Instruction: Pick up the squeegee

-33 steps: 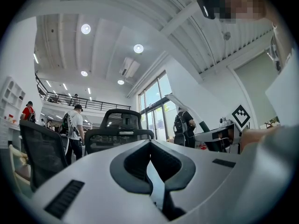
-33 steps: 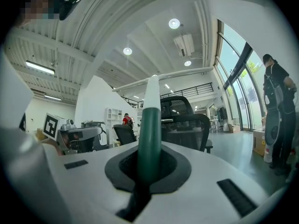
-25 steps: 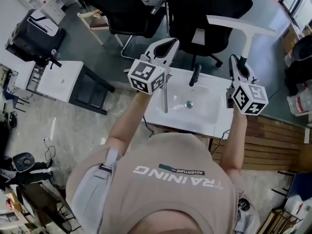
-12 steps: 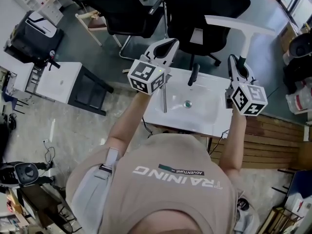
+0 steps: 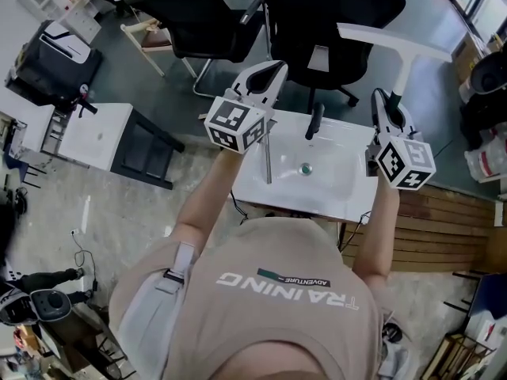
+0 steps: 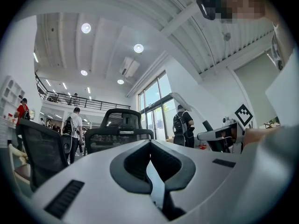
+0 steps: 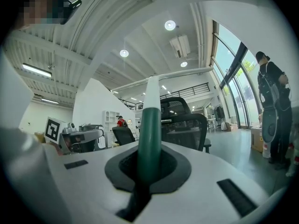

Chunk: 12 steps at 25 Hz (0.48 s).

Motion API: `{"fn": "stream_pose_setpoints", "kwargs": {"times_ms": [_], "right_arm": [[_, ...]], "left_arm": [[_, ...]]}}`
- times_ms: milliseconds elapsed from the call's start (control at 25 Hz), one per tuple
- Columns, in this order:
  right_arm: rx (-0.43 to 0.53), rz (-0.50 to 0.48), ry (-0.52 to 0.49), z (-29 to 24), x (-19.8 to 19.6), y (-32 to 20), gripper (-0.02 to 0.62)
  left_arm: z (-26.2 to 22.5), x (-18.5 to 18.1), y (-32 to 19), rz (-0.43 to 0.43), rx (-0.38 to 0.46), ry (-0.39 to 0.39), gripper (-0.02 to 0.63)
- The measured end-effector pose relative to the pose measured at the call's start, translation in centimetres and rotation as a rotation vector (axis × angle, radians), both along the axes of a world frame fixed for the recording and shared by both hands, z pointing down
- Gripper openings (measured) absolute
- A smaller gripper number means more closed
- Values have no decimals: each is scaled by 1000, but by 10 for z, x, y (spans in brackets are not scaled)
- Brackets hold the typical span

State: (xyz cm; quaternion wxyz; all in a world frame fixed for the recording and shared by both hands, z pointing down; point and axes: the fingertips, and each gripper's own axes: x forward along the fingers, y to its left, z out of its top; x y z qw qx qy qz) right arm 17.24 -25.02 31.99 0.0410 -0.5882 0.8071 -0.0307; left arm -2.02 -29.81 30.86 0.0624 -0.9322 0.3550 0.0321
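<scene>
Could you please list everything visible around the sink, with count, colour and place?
Squeegee: one, white blade and shaft, green handle, upright in the right gripper.
Sink: one, white, beneath both grippers.
Tap: one, black, at the sink's far edge.
Rod: one, thin, grey, over the sink's left part.
Office chairs: two, black, beyond the sink.
Cabinet: one, white top, left of the sink.
Slatted boards: brown wood, floor at right.
Shirt: one, beige, on the person.
Left gripper: white, jaws together.
Right gripper: white, shut on the squeegee's handle.
</scene>
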Motion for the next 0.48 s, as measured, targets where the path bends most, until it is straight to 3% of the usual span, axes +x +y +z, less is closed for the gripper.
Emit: {"fn": "stream_pose_setpoints", "kwargs": {"times_ms": [480], "right_arm": [[-7, 0, -1, 3, -4, -2, 29]], "left_arm": [[1, -6, -3, -3, -2, 6, 12]]}}
